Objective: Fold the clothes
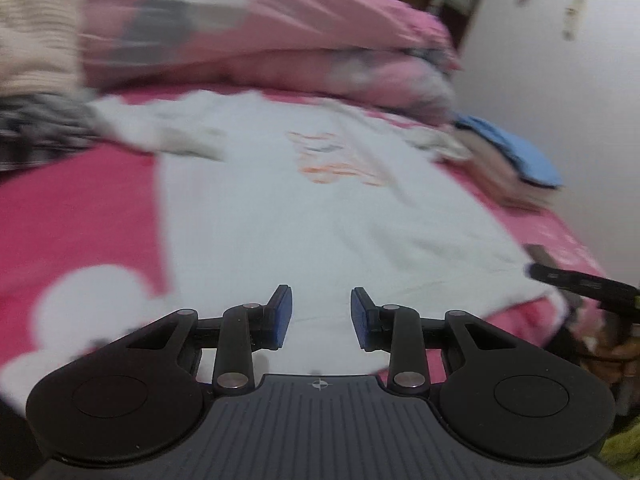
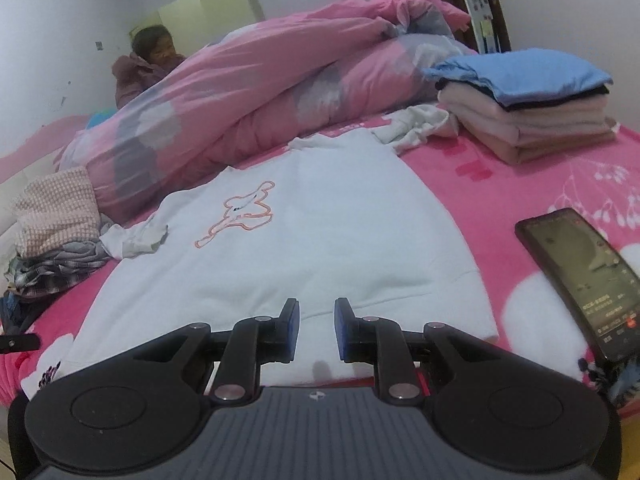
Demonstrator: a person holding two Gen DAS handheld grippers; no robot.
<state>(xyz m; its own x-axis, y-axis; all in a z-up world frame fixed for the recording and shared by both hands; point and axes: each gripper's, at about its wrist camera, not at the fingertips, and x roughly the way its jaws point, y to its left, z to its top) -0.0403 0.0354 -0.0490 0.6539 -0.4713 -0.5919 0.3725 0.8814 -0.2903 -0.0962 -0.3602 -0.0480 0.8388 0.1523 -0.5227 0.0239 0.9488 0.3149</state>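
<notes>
Right wrist alone shows a phone (image 2: 580,280) beside the white sweatshirt (image 2: 300,248); both jaws gape empty.

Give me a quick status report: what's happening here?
Left hand-held gripper and right hand-held gripper open, empty. White sweatshirt spread flat, unfolded. Phone lies beside it, clear.

**Handheld gripper hardware: appearance**

Left gripper (image 1: 321,317): black linkage arms with silver pivot screws, blue pads (image 1: 282,317) on the fingers. Two round black discs flank a grey ribbed housing (image 1: 320,432), which bears a small white crosshair mark at its front edge. Right gripper (image 2: 317,330): identical build, with blue pads, silver screws, ribbed grey housing and a matching mark.
</notes>
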